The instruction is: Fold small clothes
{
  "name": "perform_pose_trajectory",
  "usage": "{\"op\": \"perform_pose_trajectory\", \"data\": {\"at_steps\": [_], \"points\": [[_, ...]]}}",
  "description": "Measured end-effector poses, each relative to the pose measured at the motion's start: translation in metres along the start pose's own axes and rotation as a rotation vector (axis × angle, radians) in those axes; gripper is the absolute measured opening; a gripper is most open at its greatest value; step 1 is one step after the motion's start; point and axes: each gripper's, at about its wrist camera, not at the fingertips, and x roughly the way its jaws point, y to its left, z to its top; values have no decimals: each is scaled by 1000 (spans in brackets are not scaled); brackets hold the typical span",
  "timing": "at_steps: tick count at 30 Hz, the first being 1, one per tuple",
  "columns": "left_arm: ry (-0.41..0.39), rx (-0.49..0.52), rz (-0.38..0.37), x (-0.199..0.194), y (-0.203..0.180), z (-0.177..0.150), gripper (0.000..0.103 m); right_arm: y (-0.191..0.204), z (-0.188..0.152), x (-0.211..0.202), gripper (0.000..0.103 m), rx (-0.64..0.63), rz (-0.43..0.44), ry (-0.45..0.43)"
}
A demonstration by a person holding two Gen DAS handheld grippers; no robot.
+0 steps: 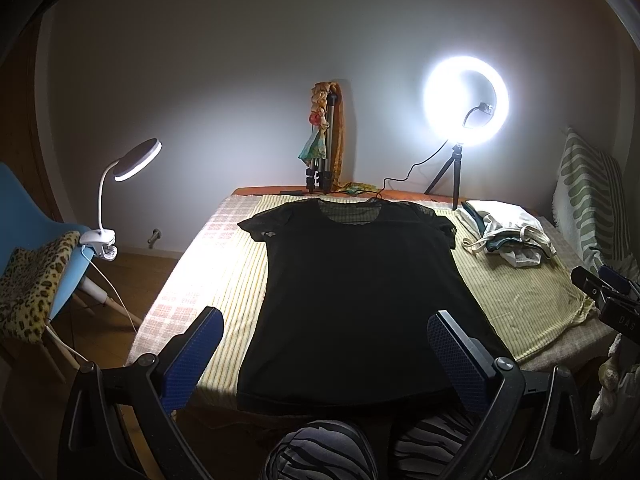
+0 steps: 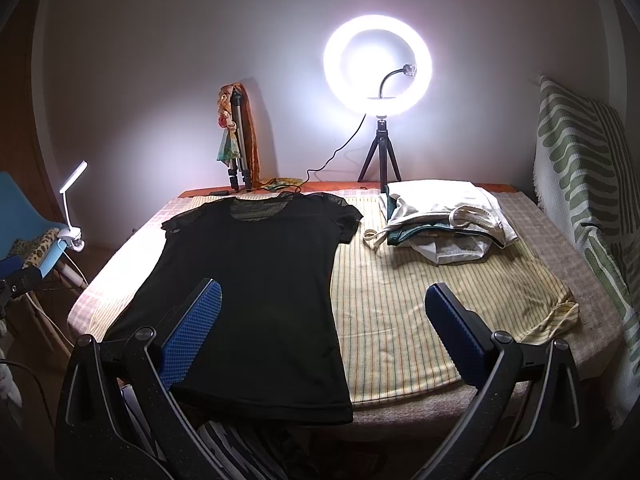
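A black short-sleeved T-shirt (image 1: 352, 300) lies spread flat on the striped cloth (image 1: 520, 292) of the table, neck at the far side and hem at the near edge. It also shows in the right wrist view (image 2: 248, 280). My left gripper (image 1: 326, 324) is open and empty, held above the shirt's lower part. My right gripper (image 2: 322, 300) is open and empty, above the shirt's right edge and the cloth (image 2: 400, 300). Part of the right gripper shows at the right edge of the left wrist view (image 1: 608, 292).
A pile of folded light clothes (image 2: 444, 224) lies at the table's far right. A lit ring light on a tripod (image 2: 378, 68) and a folded tripod with a scarf (image 2: 236, 140) stand at the back. A clip lamp (image 1: 120, 184) sits on a blue chair (image 1: 36, 232) to the left. A patterned cushion (image 2: 580, 184) is at the right.
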Motion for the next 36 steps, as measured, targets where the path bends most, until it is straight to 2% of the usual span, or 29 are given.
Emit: {"op": "perform_pose_trajectory", "data": {"at_steps": [36], "points": [[-2,2,-2,-1,2,1,103,3,-1,-1,103,0,-2,-1]]}}
